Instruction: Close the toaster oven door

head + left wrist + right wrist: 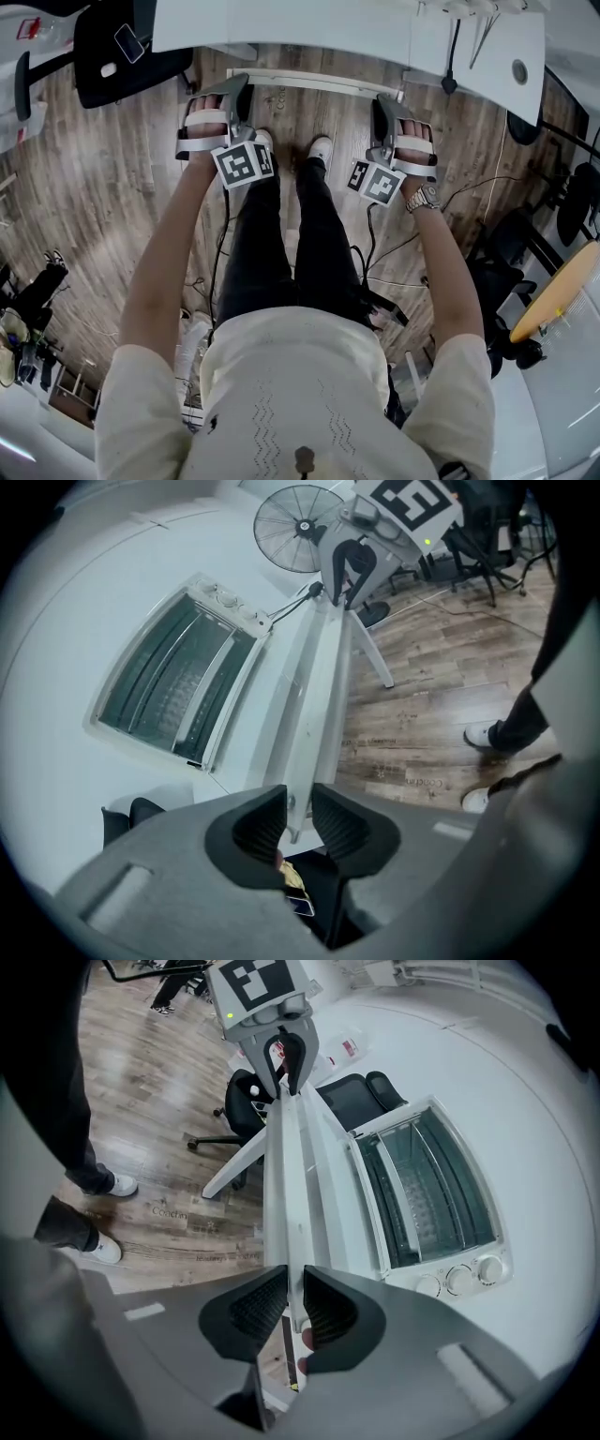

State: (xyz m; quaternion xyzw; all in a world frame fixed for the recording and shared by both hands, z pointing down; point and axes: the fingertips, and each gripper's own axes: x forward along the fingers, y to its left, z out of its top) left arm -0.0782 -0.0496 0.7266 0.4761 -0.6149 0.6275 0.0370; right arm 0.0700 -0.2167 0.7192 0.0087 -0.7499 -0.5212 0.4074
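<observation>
The white toaster oven (178,686) lies on the white table, its glass door flush with the body and knobs at one end; the right gripper view shows the toaster oven (431,1194) too. It is hidden in the head view. Both grippers sit at the table's front edge rail (319,82), apart from the oven. My left gripper (298,817) (230,89) stands open, with the rail (309,696) running between its jaws and a gap beside it. My right gripper (293,1302) (384,108) has its jaws close together on the same rail (286,1176).
A standing fan (302,527) is beyond the table's end. A black office chair (122,47) stands at the left, the person's legs and shoes (319,150) are under the table edge, cables (469,192) trail on the wooden floor, and a yellow round table (562,291) is at the right.
</observation>
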